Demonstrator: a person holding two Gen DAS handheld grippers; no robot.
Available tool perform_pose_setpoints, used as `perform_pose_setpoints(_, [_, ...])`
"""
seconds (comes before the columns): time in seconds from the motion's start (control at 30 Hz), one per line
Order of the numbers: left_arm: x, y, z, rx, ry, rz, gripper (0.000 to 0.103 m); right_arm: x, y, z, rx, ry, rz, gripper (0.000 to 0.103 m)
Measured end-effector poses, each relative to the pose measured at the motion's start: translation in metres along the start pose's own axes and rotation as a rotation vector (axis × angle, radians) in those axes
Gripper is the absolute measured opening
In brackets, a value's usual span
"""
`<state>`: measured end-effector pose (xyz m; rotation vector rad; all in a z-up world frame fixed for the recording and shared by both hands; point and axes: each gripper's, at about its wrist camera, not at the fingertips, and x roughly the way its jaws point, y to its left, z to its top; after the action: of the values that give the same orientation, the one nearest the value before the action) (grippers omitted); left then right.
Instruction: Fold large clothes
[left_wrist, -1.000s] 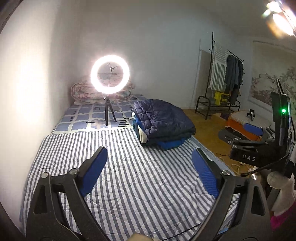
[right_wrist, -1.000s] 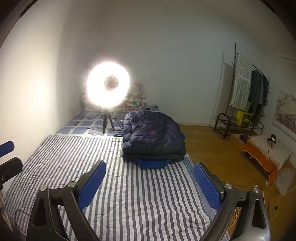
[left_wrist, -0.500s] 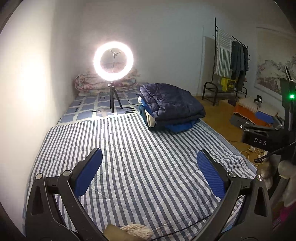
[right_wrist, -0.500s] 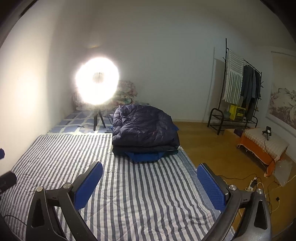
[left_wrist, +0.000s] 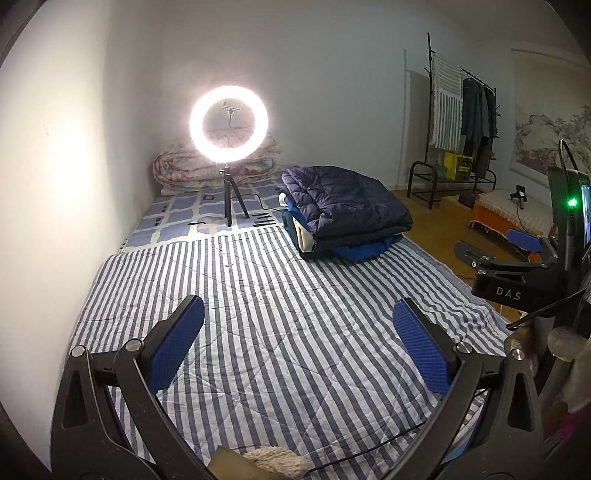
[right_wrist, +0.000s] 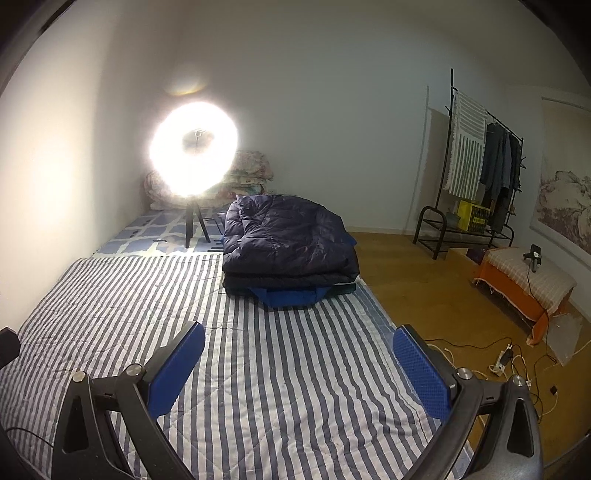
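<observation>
A folded navy puffer jacket (left_wrist: 347, 206) lies on top of a stack of folded clothes, with a blue garment (left_wrist: 364, 249) under it, at the far right of the striped mattress cover (left_wrist: 280, 317). The stack also shows in the right wrist view (right_wrist: 290, 240). My left gripper (left_wrist: 299, 328) is open and empty, held above the striped cover well short of the stack. My right gripper (right_wrist: 299, 354) is open and empty too, also above the cover. The right gripper also shows at the right edge of the left wrist view (left_wrist: 517, 251).
A lit ring light on a tripod (left_wrist: 229, 125) stands behind the stack, with rolled floral bedding (left_wrist: 184, 170) against the wall. A clothes rack (right_wrist: 476, 173), an orange-covered stool (right_wrist: 524, 280) and cables with a power strip (right_wrist: 502, 358) are on the wooden floor to the right.
Both cameras have tilted and shifted slightly, so the stack and ring light sit differently in view. Both grippers stay open and empty. The folded stack has not moved.
</observation>
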<state>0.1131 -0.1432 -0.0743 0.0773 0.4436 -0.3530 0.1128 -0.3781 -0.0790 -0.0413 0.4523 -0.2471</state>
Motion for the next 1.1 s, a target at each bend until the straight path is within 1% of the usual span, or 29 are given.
perform_pose_setpoints(0.2, [-0.0026, 0.0020, -0.0008, 0.002, -0.006, 0.007, 0.103, 0.0007, 0.0011, -0.0005, 0.013, 0.005, 0.006, 0.103])
perform_pose_setpoints(0.83, [-0.0047, 0.0021, 0.0000, 0.008, -0.011, 0.007, 0.103, -0.0021, 0.0048, -0.0026, -0.002, -0.013, 0.007, 0.103])
perform_pose_setpoints(1.1, [-0.0045, 0.0015, -0.0011, 0.007, -0.011, 0.006, 0.103, -0.0017, 0.0039, -0.0034, -0.002, -0.008, 0.007, 0.103])
